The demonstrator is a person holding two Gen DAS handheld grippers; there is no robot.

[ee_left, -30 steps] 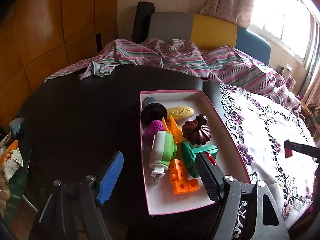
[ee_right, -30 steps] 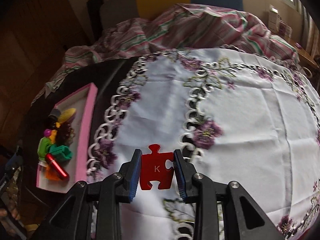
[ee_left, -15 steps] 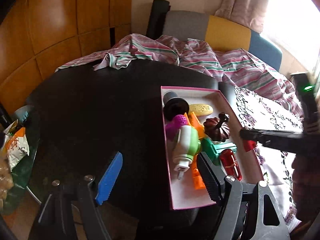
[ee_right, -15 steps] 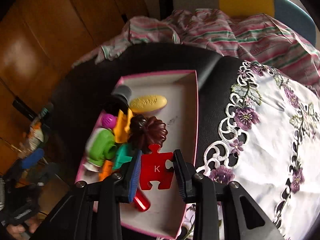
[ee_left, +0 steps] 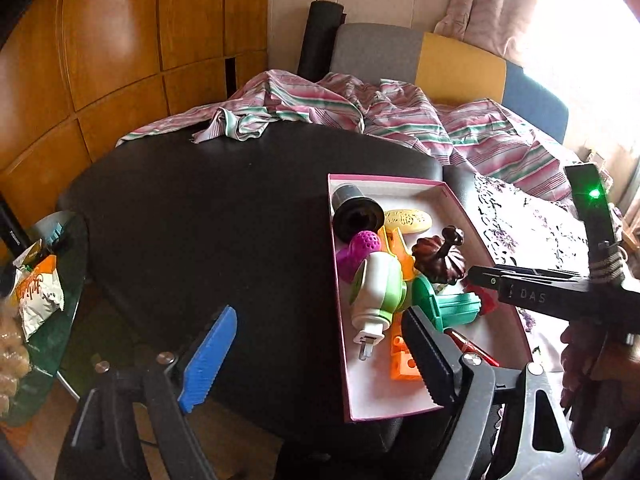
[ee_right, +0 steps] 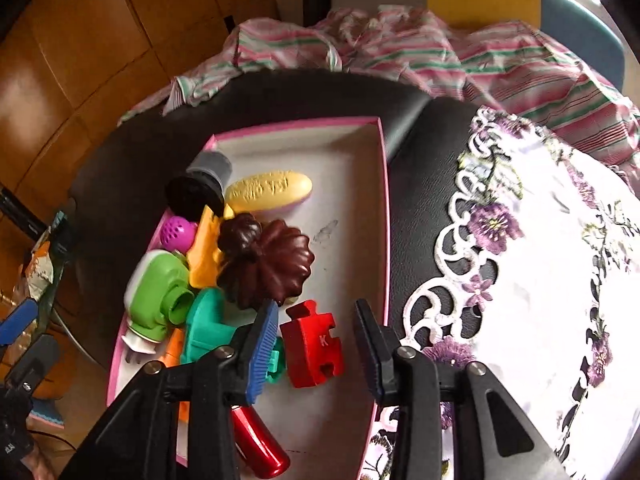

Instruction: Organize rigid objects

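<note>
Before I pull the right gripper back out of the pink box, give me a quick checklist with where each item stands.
1. Red puzzle piece inside the pink box: ok.
2. Right gripper jaws opening, pads off the piece: ok.
3. Piece lying flat: not ok, it sits tilted.
4. Piece clear of the teal toy: cannot tell.
5. Left gripper open, holding nothing: ok.
6. Brown pumpkin toy clear of the right gripper: ok.

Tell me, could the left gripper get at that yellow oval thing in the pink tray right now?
Probably yes: the left gripper stands open and empty, and the yellow oval lies uncovered at the tray's far end, beyond the toy pile.
</note>
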